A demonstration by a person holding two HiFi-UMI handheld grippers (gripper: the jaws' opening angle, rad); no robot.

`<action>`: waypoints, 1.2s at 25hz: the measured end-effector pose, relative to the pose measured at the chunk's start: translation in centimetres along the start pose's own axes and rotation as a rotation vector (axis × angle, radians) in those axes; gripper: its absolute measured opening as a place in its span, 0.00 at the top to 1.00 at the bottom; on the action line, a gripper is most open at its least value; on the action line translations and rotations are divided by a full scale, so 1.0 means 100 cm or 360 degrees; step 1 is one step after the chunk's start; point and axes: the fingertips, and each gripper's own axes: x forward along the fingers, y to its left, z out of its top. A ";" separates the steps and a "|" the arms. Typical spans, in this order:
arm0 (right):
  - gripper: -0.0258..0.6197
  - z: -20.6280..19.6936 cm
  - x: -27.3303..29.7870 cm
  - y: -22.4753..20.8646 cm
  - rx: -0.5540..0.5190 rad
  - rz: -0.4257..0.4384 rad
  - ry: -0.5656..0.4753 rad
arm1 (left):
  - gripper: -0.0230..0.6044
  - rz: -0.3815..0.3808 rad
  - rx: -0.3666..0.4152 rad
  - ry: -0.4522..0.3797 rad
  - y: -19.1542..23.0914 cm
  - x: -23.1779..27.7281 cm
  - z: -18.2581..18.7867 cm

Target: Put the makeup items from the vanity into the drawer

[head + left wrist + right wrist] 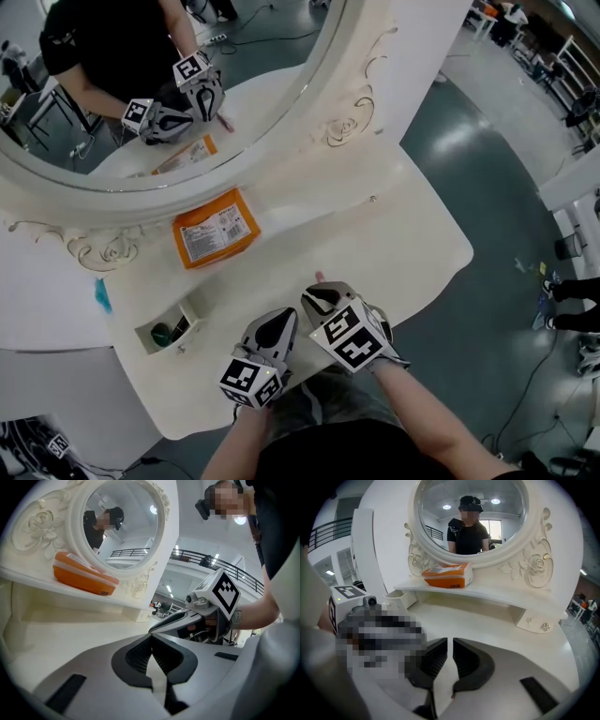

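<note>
Both claws closed at the bench (394, 234) front, packet untouched

Head view: one orange packet (214, 228) lies on the shelf under the one mirror (141, 84). One small drawer (190, 309) stands open with one dark green item (162, 331) inside. The left claw (281, 321) and right claw (317, 295) are well apart from the packet, a pink sliver (319, 277) at the right tip. Left gripper view: jaws together, empty. Right gripper view: jaws all but touching; whether they pinch the sliver, I cannot tell. Best approach, I judge: open wide first, then grip the packet across its narrow side.

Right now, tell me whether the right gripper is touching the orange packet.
Apart. The head view shows the right gripper at the front of the tabletop, with bare white surface between it and the orange packet under the mirror.
</note>
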 end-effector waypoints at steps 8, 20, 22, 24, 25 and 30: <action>0.83 -0.028 -0.006 -0.018 0.0098 -0.0073 0.0070 | 0.94 -0.0075 0.0005 0.0061 -0.012 0.016 -0.008; 0.77 -0.054 0.000 -0.029 0.0199 -0.0139 0.0166 | 0.94 -0.0104 0.0031 0.0091 -0.016 0.018 -0.006; 0.77 -0.056 0.002 -0.030 0.0206 -0.0141 0.0174 | 0.94 -0.0098 0.0034 0.0096 -0.016 0.018 -0.007; 0.77 -0.058 0.004 -0.030 0.0211 -0.0141 0.0187 | 0.94 -0.0094 0.0036 0.0096 -0.015 0.017 -0.007; 0.77 -0.059 0.005 -0.030 0.0214 -0.0141 0.0194 | 0.94 -0.0092 0.0036 0.0094 -0.015 0.017 -0.007; 0.77 -0.067 0.008 -0.031 0.0235 -0.0154 0.0244 | 0.94 -0.0087 0.0032 0.0087 -0.015 0.017 -0.007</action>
